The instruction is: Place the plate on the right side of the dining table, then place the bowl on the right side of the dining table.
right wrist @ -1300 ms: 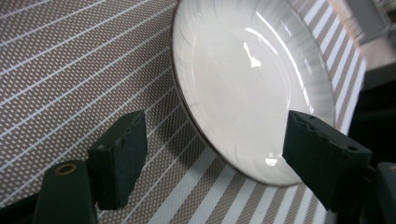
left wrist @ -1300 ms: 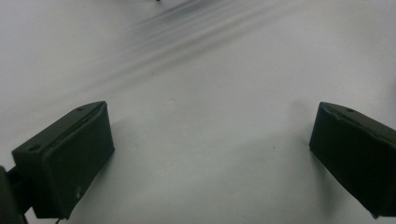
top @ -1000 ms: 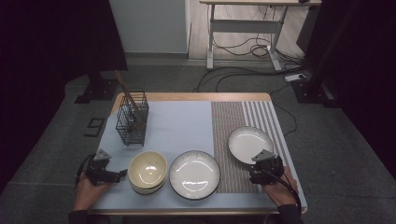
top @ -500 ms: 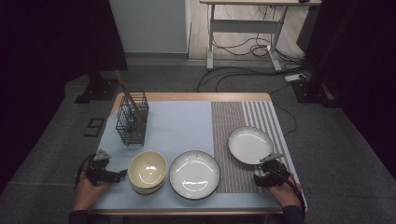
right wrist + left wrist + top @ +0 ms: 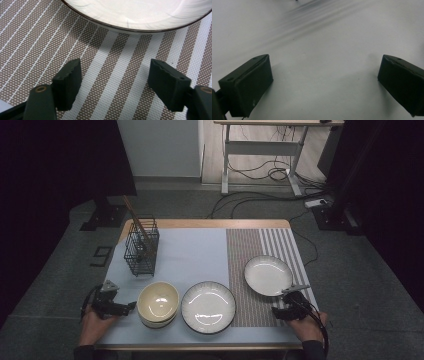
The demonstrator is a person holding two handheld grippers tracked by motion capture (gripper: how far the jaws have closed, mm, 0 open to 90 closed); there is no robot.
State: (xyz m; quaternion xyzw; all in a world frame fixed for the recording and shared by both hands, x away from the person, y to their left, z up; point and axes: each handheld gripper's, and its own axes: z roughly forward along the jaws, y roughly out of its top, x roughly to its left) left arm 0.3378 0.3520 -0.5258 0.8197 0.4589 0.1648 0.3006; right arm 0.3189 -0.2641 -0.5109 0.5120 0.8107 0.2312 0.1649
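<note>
High view: right gripper (image 5: 281,310) sits low on the striped mat (image 5: 250,270), just near-side of the small white plate (image 5: 268,275), not touching it. Left gripper (image 5: 120,308) rests on the pale blue surface (image 5: 190,255) beside the stacked cream bowls (image 5: 158,302). Big ridged plate (image 5: 208,306) lies between bowls & mat; wire basket (image 5: 141,252) w/ sticks stands further back on the left.

Left gripper view: jaws spread wide, nothing between them, just smooth matte sheet below.

Right gripper view: jaws have just been closing a little yet stand apart, empty, woven mat showing between the pads. Plate rim, thin & dark-edged, curves right ahead.

Step looks like a reach for the small plate. To do it well: come in low and level, slide one pad under the lip where the rim lifts off the mat, other pad on top, then pinch. Glazed ceramic = slick, so bite deep enough, not at the very edge. Mat's coarse weave gives friction, plate shouldn't skid much. Shallow round dish, glossy; mat brown/white stripes.
</note>
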